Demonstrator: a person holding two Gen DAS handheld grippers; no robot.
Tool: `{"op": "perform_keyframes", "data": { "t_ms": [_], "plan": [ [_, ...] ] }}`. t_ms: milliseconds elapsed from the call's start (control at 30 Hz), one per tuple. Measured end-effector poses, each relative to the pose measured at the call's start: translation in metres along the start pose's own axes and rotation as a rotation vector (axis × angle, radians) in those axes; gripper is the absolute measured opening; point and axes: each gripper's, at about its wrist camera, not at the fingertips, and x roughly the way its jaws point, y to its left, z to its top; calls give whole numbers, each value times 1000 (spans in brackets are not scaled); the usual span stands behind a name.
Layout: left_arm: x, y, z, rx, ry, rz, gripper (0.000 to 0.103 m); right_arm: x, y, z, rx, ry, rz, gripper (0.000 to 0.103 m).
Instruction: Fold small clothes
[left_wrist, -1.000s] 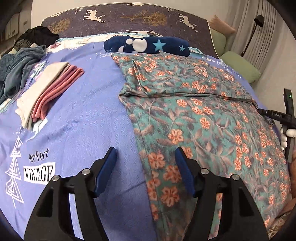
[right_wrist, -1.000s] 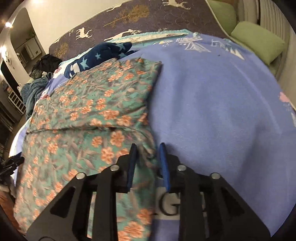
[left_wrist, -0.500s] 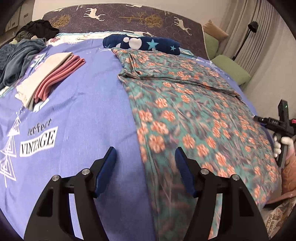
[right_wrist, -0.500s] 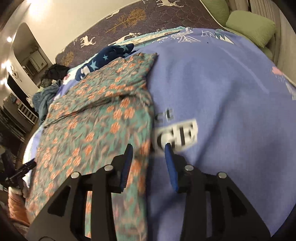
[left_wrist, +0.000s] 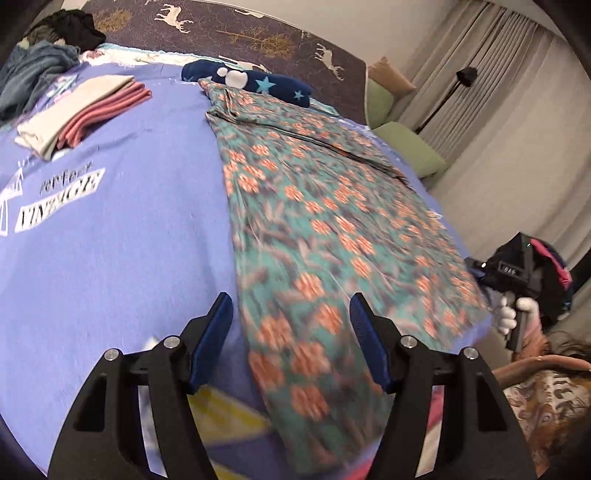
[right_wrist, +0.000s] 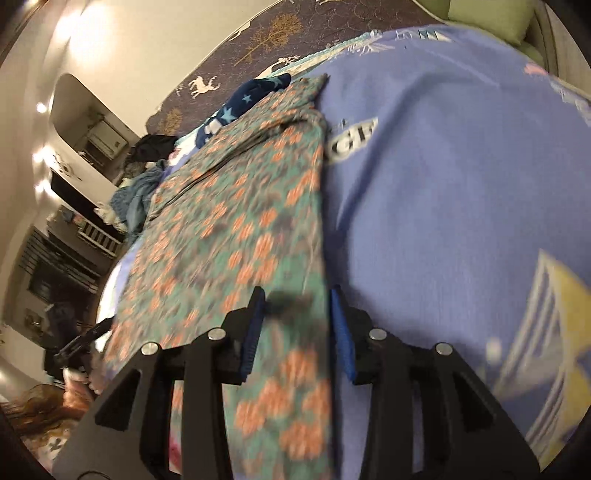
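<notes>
Blue bedspread (left_wrist: 110, 258) w/ floral garment (left_wrist: 332, 221) spread flat; left claw (left_wrist: 291, 332) wide, right claw (right_wrist: 297, 325) part-open, both empty.

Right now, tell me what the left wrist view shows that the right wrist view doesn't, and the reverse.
Only the left wrist view shows the folded pink and beige stack, the floor lamp by the curtains, and the left gripper with open jaws. Only the right wrist view shows the lit wall niche and the right gripper, open over the cloth's edge. Both show the floral garment, blue bedspread and star-print bundle.
</notes>
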Motion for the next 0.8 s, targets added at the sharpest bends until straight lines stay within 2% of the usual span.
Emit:
{"op": "perform_keyframes", "data": {
  "t_ms": [67, 133, 367, 467, 500, 533, 600, 633, 667, 733, 800],
  "plan": [
    [-6, -2, -9, -13, -6, -21, 63, -9, -1, -12, 3, 5, 20, 37],
    [-10, -4, -16, -24, -9, -36, 56, -19, -2, -25, 13, 12, 47, 36],
    [-13, -1, -27, -67, -16, -120, 54, -38, -16, -48, 71, 30, 146, 37],
    [-6, 5, -21, -112, -22, -171, 52, -32, -27, -48, 147, 29, 240, 32],
    [-3, 6, -19, -128, -26, -179, 37, -31, -28, -47, 155, 29, 243, 15],
    [1, 10, -16, -166, -22, -178, 2, -31, -29, -47, 172, 27, 239, 5],
    [1, 17, -14, -263, -46, -177, 3, -38, -31, -48, 210, -5, 265, 4],
    [-6, 18, -13, -294, -96, -208, 3, -47, -31, -47, 217, -50, 291, 4],
    [-16, 14, -10, -299, -143, -241, 3, -64, -29, -45, 217, -120, 336, 4],
    [-32, 1, -4, -263, -188, -264, 3, -89, -25, -39, 201, -196, 351, 3],
    [-42, -14, 1, -204, -202, -243, 3, -100, -18, -35, 164, -208, 321, 3]
  ]
}}
